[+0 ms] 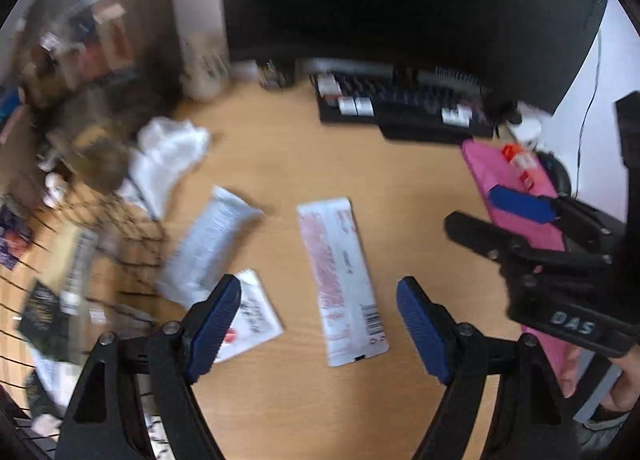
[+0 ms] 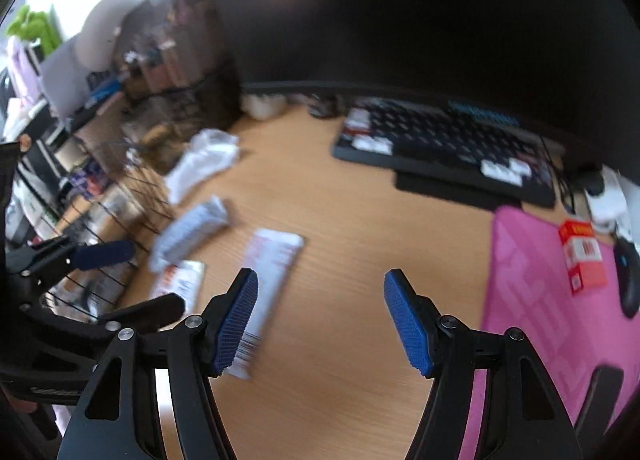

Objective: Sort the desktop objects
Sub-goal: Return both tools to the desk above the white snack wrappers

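On the wooden desk (image 1: 280,147), from left to right, lie a wire basket (image 1: 100,244), a grey packet (image 1: 208,248) and a long white wrapper (image 1: 344,280). Left gripper (image 1: 320,320) and right gripper (image 2: 320,316) hover spread wide, carrying nothing. Blur may spoil aim, pinching two packets.

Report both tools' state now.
Left tool: open, holding nothing, above the wooden desk.
Right tool: open, holding nothing.

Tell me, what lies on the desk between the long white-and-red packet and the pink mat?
Nothing: in both wrist views only bare wooden desk shows between the long white-and-red packet and the pink mat.
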Action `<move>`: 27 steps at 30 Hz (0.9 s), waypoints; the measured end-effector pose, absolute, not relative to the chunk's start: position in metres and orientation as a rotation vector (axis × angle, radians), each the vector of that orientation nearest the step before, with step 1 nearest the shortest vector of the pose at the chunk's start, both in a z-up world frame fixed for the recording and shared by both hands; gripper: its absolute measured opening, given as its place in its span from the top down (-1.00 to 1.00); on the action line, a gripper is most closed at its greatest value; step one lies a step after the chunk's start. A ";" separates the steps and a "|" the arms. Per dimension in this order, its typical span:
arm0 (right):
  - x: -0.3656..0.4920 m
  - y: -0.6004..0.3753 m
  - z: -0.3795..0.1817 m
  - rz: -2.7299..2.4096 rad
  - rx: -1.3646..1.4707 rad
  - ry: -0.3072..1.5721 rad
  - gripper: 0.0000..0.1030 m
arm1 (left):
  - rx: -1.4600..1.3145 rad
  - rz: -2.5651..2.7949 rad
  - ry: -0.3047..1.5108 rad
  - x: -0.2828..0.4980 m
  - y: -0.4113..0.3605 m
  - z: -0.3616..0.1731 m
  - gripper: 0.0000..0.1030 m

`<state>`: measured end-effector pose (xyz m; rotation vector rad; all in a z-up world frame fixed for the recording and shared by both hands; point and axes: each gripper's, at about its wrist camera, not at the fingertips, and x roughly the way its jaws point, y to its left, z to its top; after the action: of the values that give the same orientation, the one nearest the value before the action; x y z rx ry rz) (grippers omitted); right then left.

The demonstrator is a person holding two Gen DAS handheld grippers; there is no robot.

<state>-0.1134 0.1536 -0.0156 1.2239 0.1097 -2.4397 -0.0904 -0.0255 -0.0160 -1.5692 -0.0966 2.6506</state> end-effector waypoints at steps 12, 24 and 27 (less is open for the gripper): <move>-0.133 0.205 -0.062 -2.452 1.380 0.018 -0.28 | -1.724 2.550 -0.039 -0.130 0.001 -0.073 -0.59; -0.152 0.200 -0.066 -2.466 1.395 0.024 -0.28 | -1.650 2.575 0.054 -0.118 0.001 -0.074 -0.16; -0.155 0.181 -0.059 -2.452 1.352 0.062 -0.28 | -1.637 2.576 0.056 -0.092 0.001 -0.074 -0.16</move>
<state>-0.1546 0.1814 -0.0593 1.3518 0.0615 -2.4525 -0.0916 0.0007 -0.0739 -1.6366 0.0564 2.5760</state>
